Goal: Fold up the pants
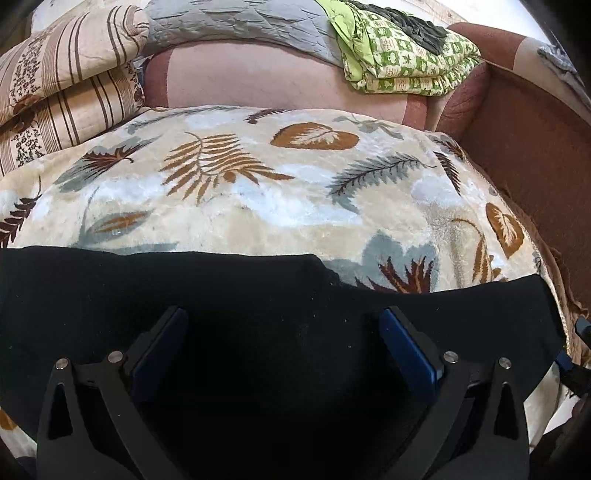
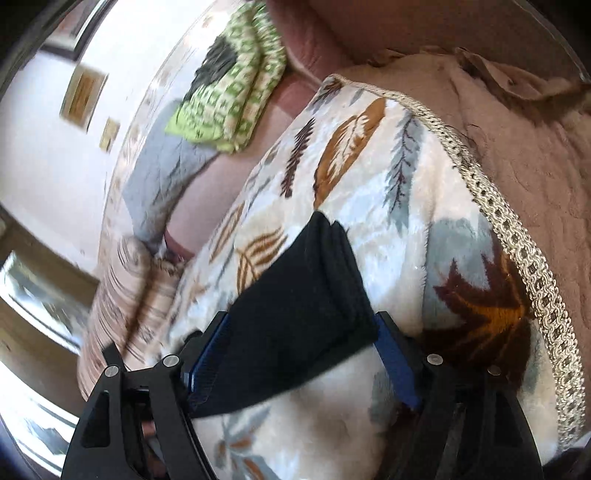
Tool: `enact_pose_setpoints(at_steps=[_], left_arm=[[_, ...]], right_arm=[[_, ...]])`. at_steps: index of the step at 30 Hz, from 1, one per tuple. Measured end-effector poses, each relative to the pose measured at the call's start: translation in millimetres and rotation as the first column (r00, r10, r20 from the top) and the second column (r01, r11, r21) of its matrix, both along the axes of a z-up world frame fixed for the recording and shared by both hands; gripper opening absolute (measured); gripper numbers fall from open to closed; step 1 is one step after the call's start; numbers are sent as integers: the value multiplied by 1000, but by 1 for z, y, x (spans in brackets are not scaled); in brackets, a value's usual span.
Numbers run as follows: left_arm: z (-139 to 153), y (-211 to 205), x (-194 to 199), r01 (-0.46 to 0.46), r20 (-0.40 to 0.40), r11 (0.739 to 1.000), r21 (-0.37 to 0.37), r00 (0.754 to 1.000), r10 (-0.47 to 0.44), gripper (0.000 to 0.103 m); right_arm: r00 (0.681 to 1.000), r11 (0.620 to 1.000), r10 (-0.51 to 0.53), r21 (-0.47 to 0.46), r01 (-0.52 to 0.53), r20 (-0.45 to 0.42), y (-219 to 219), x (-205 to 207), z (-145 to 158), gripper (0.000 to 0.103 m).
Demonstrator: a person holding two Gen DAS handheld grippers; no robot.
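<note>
The black pants (image 1: 258,295) lie flat across the near part of a leaf-patterned blanket (image 1: 258,192). My left gripper (image 1: 284,321) hovers over them with its blue-padded jaws wide apart and nothing between them. In the right wrist view, an end of the black pants (image 2: 299,306) lies between the spread jaws of my right gripper (image 2: 301,325), on the same blanket (image 2: 369,177). The jaws stand apart on either side of the cloth and do not pinch it.
A brown sofa back (image 1: 258,81) runs behind the blanket, with an armrest (image 1: 535,147) at the right. A striped folded quilt (image 1: 55,96), a grey quilt (image 1: 240,22) and a green patterned quilt (image 1: 402,55) lie on it. The blanket's braided edge (image 2: 509,229) runs along the right.
</note>
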State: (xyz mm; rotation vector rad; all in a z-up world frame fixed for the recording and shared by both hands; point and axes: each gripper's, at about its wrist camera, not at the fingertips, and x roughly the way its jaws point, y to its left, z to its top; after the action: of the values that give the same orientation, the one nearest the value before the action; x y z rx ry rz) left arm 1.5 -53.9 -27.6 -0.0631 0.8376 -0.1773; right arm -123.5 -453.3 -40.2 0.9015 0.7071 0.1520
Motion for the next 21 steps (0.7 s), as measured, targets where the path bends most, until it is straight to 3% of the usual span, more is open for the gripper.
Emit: enact_pose_setpoints(at_steps=[1, 2, 4, 5, 6, 8, 13, 17, 21], left_arm=[[0, 1, 0, -2, 0, 1000, -14, 1000, 2, 103], [0, 2, 0, -4, -1, 1000, -26, 1000, 4, 103], [1, 5, 1, -7, -4, 999, -49, 1000, 7, 103], [1, 5, 1, -8, -4, 999, -54, 1000, 8, 103], [1, 5, 1, -8, -4, 998, -56, 1000, 8, 103], [1, 4, 1, -8, -3, 999, -49, 1000, 8, 103], [2, 7, 0, -17, 7, 998, -67, 1000, 17, 103], [3, 11, -1, -24, 14, 996, -90, 1000, 25, 103], [4, 9, -1, -17, -3, 997, -79, 1000, 17, 103]], right_arm=[[1000, 1000, -3, -4, 3, -5, -1, 1, 0, 74], [1000, 1000, -12, -16, 12, -18, -1, 1, -1, 65], [997, 997, -32, -68, 28, -63, -2, 2, -4, 43], [994, 994, -54, -96, 45, -94, -4, 2, -7, 22], [993, 995, -62, -81, 54, -101, -7, -1, -10, 13], [993, 997, -63, -46, 59, -98, -12, -1, -14, 13], [993, 988, -85, -132, 74, -84, -3, -3, -8, 13], [991, 987, -98, -138, 85, -94, -2, -3, -5, 14], [992, 983, -89, -168, 73, -91, 4, -2, 3, 9]])
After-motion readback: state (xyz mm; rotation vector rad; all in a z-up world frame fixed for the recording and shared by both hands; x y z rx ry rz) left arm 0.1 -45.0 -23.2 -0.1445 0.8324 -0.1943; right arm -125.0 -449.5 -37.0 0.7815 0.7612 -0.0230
